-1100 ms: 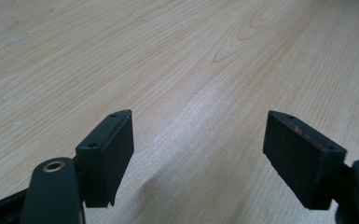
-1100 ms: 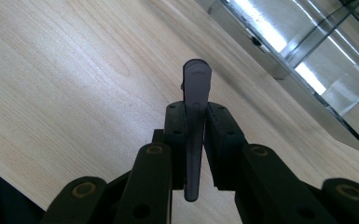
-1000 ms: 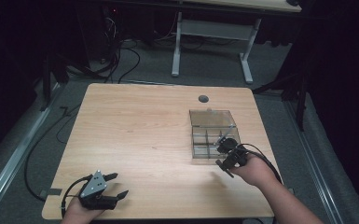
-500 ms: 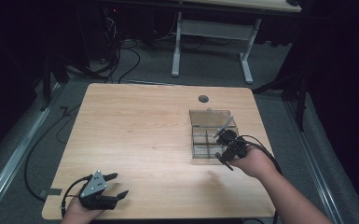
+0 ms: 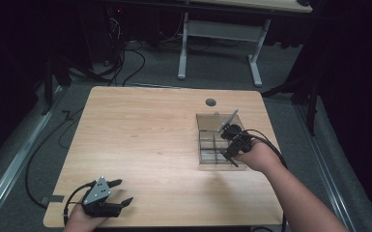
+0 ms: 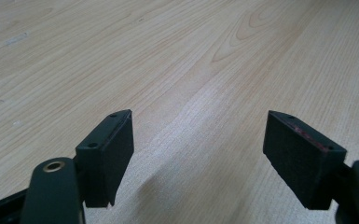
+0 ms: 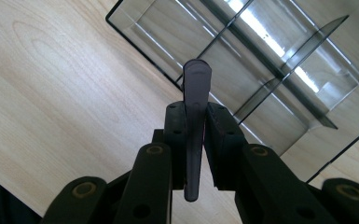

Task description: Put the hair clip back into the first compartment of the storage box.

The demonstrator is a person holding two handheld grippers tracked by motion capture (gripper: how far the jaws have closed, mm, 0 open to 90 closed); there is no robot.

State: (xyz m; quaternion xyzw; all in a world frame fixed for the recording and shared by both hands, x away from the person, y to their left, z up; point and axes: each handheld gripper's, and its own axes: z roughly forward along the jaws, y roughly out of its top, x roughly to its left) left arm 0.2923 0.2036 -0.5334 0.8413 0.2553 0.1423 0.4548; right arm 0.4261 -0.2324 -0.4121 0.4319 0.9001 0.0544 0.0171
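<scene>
High view: left gripper [image 5: 118,192] rests at the table's [image 5: 140,135] near-left corner, jaws spread, holding nothing. Right gripper [image 5: 228,129] hangs over the clear divided box [image 5: 207,122], clamped on a slim grey stick [image 5: 231,117]. Right gripper view reveals the stick's [image 7: 195,112] rounded, flattened tip.

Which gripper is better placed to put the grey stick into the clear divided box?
Right. The right gripper is shut on the grey stick above the clear divided box; the left gripper sits open at the near-left table edge.
</scene>
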